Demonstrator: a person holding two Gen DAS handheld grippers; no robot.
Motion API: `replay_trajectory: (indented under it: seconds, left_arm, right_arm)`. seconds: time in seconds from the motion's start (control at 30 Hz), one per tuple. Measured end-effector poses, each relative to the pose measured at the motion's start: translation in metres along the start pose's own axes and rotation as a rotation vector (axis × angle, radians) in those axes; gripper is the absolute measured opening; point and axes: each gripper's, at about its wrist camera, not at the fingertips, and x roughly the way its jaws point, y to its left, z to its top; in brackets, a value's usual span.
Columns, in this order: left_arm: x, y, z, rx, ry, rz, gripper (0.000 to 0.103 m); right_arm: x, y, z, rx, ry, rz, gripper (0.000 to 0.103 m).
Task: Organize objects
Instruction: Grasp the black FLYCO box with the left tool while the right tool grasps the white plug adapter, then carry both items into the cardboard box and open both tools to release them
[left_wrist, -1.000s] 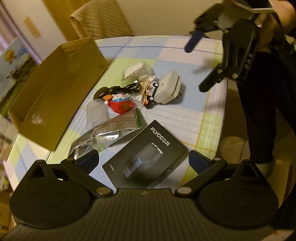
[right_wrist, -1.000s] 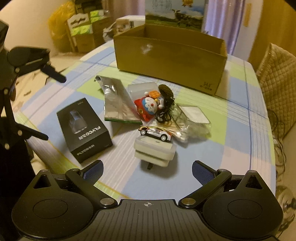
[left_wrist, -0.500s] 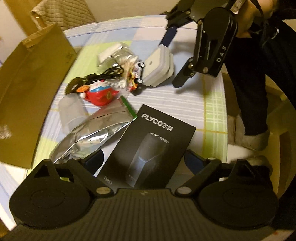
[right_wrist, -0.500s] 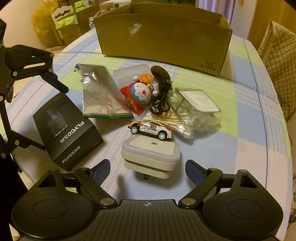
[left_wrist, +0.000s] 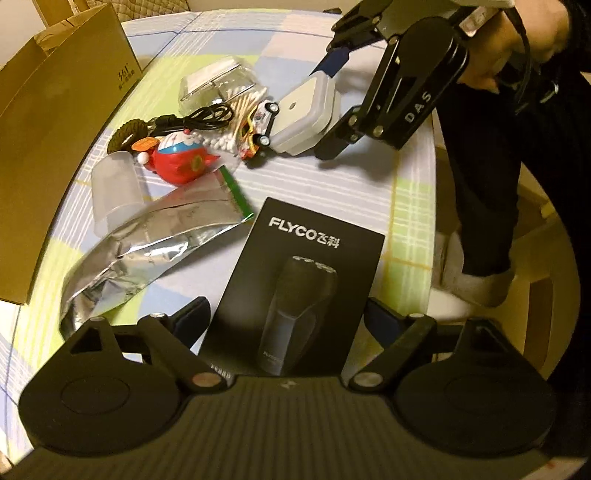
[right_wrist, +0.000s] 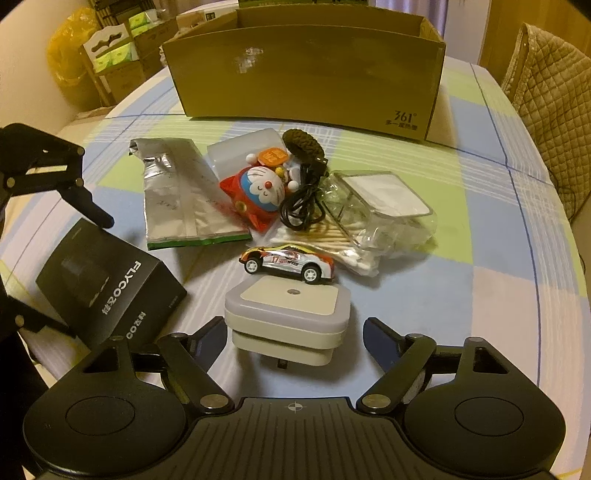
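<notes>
The black FLYCO box (left_wrist: 295, 280) lies flat on the checked tablecloth, and my open left gripper (left_wrist: 286, 314) has a finger on each side of its near end. My open right gripper (right_wrist: 295, 332) straddles the white plug-in device (right_wrist: 288, 310), without touching it as far as I can see. Behind it lie a toy car (right_wrist: 288, 260), a red Doraemon toy (right_wrist: 258, 188), a silver foil bag (right_wrist: 181, 195), a black cable (right_wrist: 303, 203), bagged cotton swabs (right_wrist: 332, 243) and a clear plastic case (right_wrist: 388, 206). The open cardboard box (right_wrist: 306, 74) stands beyond them.
A translucent cup (left_wrist: 114, 188) lies beside the Doraemon toy. A quilted chair back (right_wrist: 550, 81) stands at the far right and stacked cartons (right_wrist: 118, 55) at the far left, off the table. The person's legs (left_wrist: 480, 166) stand against the table's right edge (left_wrist: 413, 206).
Both grippers have come lower and closer. The left one now has the black box between its fingers, and the right one has the white device between its fingers.
</notes>
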Motion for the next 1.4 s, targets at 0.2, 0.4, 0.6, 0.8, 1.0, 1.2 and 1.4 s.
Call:
replay_trajectory:
  seconds: [0.2, 0.4, 0.6, 0.8, 1.0, 1.2, 1.4]
  left_arm:
    - [0.015, -0.007, 0.005, -0.06, 0.021, 0.006, 0.084]
    - [0.014, -0.014, 0.004, -0.165, 0.024, 0.034, 0.084]
    - [0.017, -0.019, 0.005, -0.205, -0.013, 0.044, 0.082]
    - [0.017, -0.023, 0.009, -0.253, -0.023, 0.059, 0.079]
    - [0.009, -0.036, 0.015, -0.33, -0.059, 0.091, 0.079]
    - [-0.008, -0.047, 0.021, -0.379, -0.099, 0.145, 0.079]
    - [-0.044, -0.03, 0.03, -0.464, -0.15, 0.221, 0.079]
  right_arm:
    - [0.001, -0.001, -0.001, 0.047, -0.022, -0.001, 0.073]
    - [0.005, 0.0, -0.001, 0.091, -0.028, -0.011, 0.069]
    - [0.006, 0.001, -0.002, 0.098, -0.042, -0.021, 0.062]
    - [-0.005, -0.002, -0.007, 0.107, -0.051, -0.045, 0.057]
    - [-0.021, -0.003, -0.018, 0.13, -0.071, -0.059, 0.057]
    - [-0.041, -0.004, -0.02, 0.158, -0.114, -0.065, 0.057]
    - [-0.066, -0.003, 0.001, 0.141, -0.181, -0.05, 0.057]
